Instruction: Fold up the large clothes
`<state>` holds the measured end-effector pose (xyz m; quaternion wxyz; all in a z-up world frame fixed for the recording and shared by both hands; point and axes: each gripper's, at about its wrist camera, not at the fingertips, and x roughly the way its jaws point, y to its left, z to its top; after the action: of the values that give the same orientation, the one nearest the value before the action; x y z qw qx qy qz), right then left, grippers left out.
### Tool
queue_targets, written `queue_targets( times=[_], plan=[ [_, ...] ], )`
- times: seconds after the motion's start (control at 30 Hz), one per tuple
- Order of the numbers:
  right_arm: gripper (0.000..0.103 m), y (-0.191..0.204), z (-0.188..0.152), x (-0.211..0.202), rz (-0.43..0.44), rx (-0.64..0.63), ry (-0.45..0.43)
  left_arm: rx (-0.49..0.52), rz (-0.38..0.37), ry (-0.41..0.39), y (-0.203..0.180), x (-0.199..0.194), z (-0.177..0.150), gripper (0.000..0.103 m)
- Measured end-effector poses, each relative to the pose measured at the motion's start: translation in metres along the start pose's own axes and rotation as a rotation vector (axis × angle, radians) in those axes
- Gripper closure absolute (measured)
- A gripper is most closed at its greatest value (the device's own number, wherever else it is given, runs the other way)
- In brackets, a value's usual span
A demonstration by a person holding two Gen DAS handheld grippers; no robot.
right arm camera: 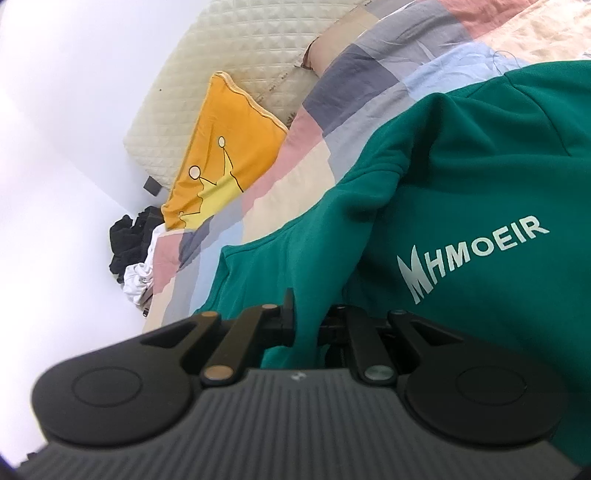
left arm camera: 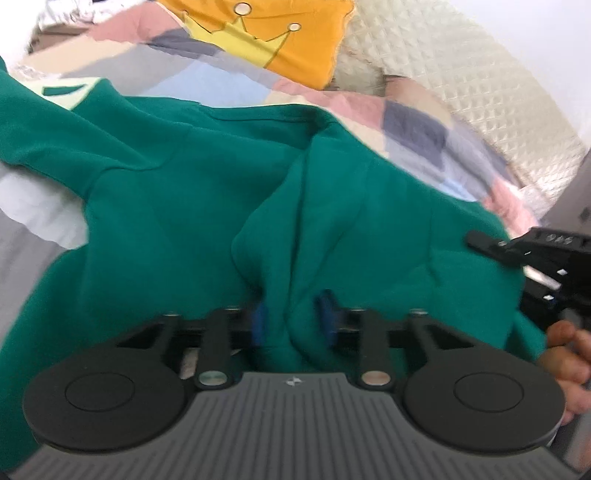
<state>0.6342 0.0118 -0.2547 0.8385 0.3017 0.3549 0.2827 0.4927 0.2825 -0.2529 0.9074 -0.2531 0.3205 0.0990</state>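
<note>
Evidently, only the opening grasp of the fold is being made. A large green fleece sweatshirt (left arm camera: 177, 206) with pale lettering on its chest is being kept spread, rumpled, over a bed covered by a patchwork quilt of pink, grey, blue and cream squares (left arm camera: 207, 77). An orange cushion printed with a yellow crown (left arm camera: 266, 33) is lying at the far end against a cream quilted headboard (left arm camera: 461, 85).

A raised ridge of the green cloth is being pinched by the left gripper (left arm camera: 293, 321): its blue pads (left arm camera: 327, 317) are seen against the bunched fabric on both sides, so it is judged clamped on the sweatshirt. In the right wrist view, the right gripper (right arm camera: 306, 325) is seen with its jaws drawn together on a fold of the same garment near the lettering, and the cloth is being held up from the bed there. In the left wrist view that gripper and a hand (left arm camera: 565, 354) are seen at the right edge.

No completed fold is showing; sleeves and body are judged still to be laid over and squared. A dark heap of other clothes (right arm camera: 129, 243) is lying at the far left beyond the bed.
</note>
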Motion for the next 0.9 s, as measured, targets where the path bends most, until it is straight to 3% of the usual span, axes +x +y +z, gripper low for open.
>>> queue_targets(
  times=[0.07, 0.23, 0.33, 0.47, 0.63, 0.87, 0.9],
  plan=[
    [0.094, 0.004, 0.004, -0.004, -0.007, -0.020, -0.002, -0.055, -0.064, 0.014, 0.001, -0.005, 0.002, 0.084],
    [0.094, 0.008, 0.028, -0.025, 0.002, -0.005, -0.042, -0.252, -0.325, 0.074, 0.004, -0.019, 0.004, 0.085],
    [0.094, 0.009, 0.039, -0.035, -0.019, -0.018, -0.043, -0.262, -0.371, 0.096, -0.004, -0.024, 0.001, 0.085],
    [0.094, 0.001, 0.035, -0.030, -0.108, -0.066, -0.002, -0.254, -0.302, 0.148, -0.008, -0.017, -0.009, 0.085],
    [0.094, -0.021, 0.005, -0.010, -0.198, -0.122, 0.057, -0.164, -0.164, 0.167, -0.012, -0.007, -0.017, 0.084],
    [0.092, -0.030, -0.014, -0.001, -0.205, -0.140, 0.048, -0.113, -0.148, 0.161, -0.015, -0.004, -0.013, 0.081],
    [0.092, -0.029, -0.014, -0.002, -0.205, -0.137, 0.046, -0.103, -0.138, 0.161, -0.015, -0.004, -0.012, 0.075]
  ],
)
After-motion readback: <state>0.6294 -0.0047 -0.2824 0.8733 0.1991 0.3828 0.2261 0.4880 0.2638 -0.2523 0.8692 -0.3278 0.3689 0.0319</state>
